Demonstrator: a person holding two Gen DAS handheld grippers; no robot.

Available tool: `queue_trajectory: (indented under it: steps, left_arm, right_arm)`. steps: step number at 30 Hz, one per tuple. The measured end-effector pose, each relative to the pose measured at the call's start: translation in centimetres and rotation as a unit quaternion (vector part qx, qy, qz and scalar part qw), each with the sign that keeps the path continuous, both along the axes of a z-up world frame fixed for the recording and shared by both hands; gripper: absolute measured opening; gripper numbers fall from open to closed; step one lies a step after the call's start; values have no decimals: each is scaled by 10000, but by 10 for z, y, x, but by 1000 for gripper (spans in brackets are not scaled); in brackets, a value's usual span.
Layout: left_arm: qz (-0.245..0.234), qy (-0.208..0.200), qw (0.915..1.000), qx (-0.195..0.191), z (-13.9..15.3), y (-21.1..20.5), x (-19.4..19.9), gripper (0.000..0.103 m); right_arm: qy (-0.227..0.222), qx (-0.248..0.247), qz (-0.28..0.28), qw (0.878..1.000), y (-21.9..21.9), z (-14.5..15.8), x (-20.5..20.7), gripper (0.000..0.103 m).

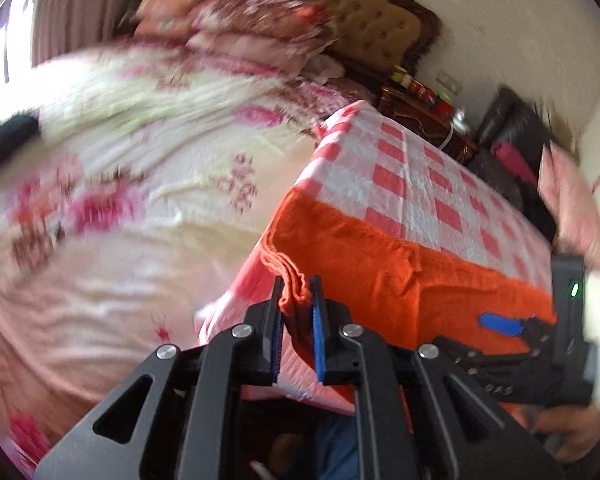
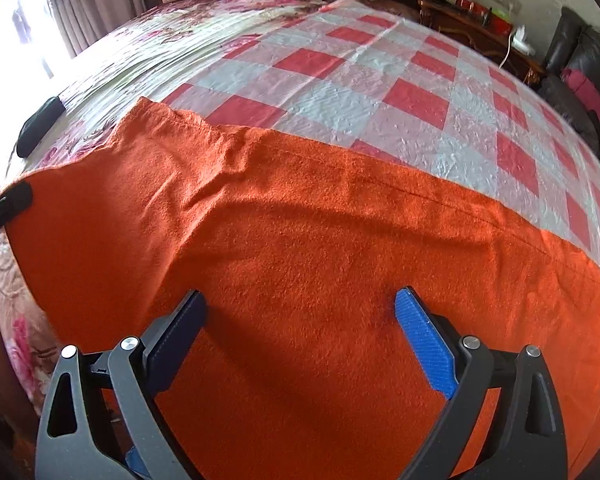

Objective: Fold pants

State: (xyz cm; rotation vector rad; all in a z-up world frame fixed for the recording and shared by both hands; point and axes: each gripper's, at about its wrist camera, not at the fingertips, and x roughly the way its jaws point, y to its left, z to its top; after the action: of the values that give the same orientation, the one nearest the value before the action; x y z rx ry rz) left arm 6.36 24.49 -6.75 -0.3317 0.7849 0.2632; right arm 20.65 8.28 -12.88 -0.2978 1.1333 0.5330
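Pinching a bunched corner of the orange pants between its blue-lined fingers, the left gripper is sitting at the lower centre of the left wrist view, jaws clenched on only a small wad of hem. The pants themselves are lying spread across the red-and-white checked sheet, filling the lower half of the right wrist view, with their far edge running diagonally from upper left to right.

The right gripper is hovering over the middle of the fabric with its jaws spread wide and nothing between them; whether its tips are touching the cloth I cannot tell.

What is worrying here is the thinness of the left bite: the fuzzy cloth is gathered into a narrow fold, and a pull could be dragging it out of the pads. With only one corner held, lifting is likely to be twisting the garment and creasing the fold line instead of bringing the edge over squarely. The left view is heavily blurred, so that hand seems to be moving fast, which is adding to the slip risk. The pants are also lying near the bed's edge at lower left, over the floral bedspread, so a tug toward that side could be sliding them off.
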Motion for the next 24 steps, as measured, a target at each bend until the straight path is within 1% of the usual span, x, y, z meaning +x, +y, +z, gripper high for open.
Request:
queue_trajectory:
  steps: [1,2,3,4,5,6,7,8,9,10,11,12,13,14,15,16,17,18,19,20,22,24]
  left_arm:
    - [-157,-24,9993,342,7,-13,5,12]
    - [-377,-55,9960,814,15,-33,10,12]
    - [-548,-70,9920,1133,19,-47,14,12]
    - [-811,-96,9834,1618,23,-70,18,12]
    - [-1046,-122,9726,2072,25,-92,22,12]
    - [-1271,-158,9622,2405,24,-111,23,12]
    - [-1466,-175,9540,2609,22,-127,24,12]
    - [-1725,-182,9436,2822,17,-146,25,12]
    - [-1982,-176,9314,3047,10,-163,24,12]
    - [-2242,-156,9155,3338,1,-183,22,12]
    - [-2445,-128,9030,3530,-7,-199,19,12]
    - [-2600,-107,8975,3561,-13,-209,17,12]
    - [-2709,-76,8960,3519,-18,-216,15,12]
    - [-2779,-56,8949,3493,-21,-220,14,12]
    - [-2843,-33,8930,3489,-24,-223,14,12]
    - [-2877,-16,8914,3501,-26,-223,13,12]
    - [-2903,0,8892,3537,-28,-224,13,12]
    - [-2909,3,8878,3567,-29,-224,13,12]
    - [-2916,1,8873,3574,-29,-223,14,12]
    - [-2930,5,8866,3579,-30,-222,14,12]
    - [-2961,-26,8814,3679,-32,-221,13,12]
    - [-2956,-32,8779,3766,-34,-222,11,12]
  right_arm:
    - [314,329,-68,9989,-8,4,5,92]
    - [522,610,-150,9967,-15,7,9,92]
    - [778,987,-311,9916,-25,12,16,92]
    - [1045,1385,-505,9835,-37,15,25,92]
    - [1396,1893,-718,9693,-54,18,36,92]
    - [1715,2324,-844,9537,-67,18,45,92]
    - [2032,2726,-899,9361,-79,16,53,92]
    - [2259,2975,-887,9234,-85,13,57,92]
    - [2543,3248,-834,9071,-91,8,61,92]
    - [2788,3447,-789,8929,-95,3,64,92]
    - [3040,3658,-766,8763,-100,-4,66,92]
    - [3209,3856,-749,8618,-103,-8,66,92]
    - [3390,4047,-713,8463,-105,-14,65,92]
    - [3534,4153,-679,8355,-104,-18,64,93]
    - [3655,4217,-642,8273,-103,-21,63,93]
    - [3744,4210,-617,8239,-101,-26,61,93]
    - [3773,4183,-612,8240,-99,-28,61,93]
    - [3816,4195,-604,8214,-98,-30,61,93]
    - [3877,4270,-594,8148,-96,-32,60,93]
    - [3890,4299,-605,8125,-96,-32,61,92]
    - [3869,4284,-624,8142,-94,-32,62,90]
    - [3861,4200,-643,8188,-90,-31,63,81]
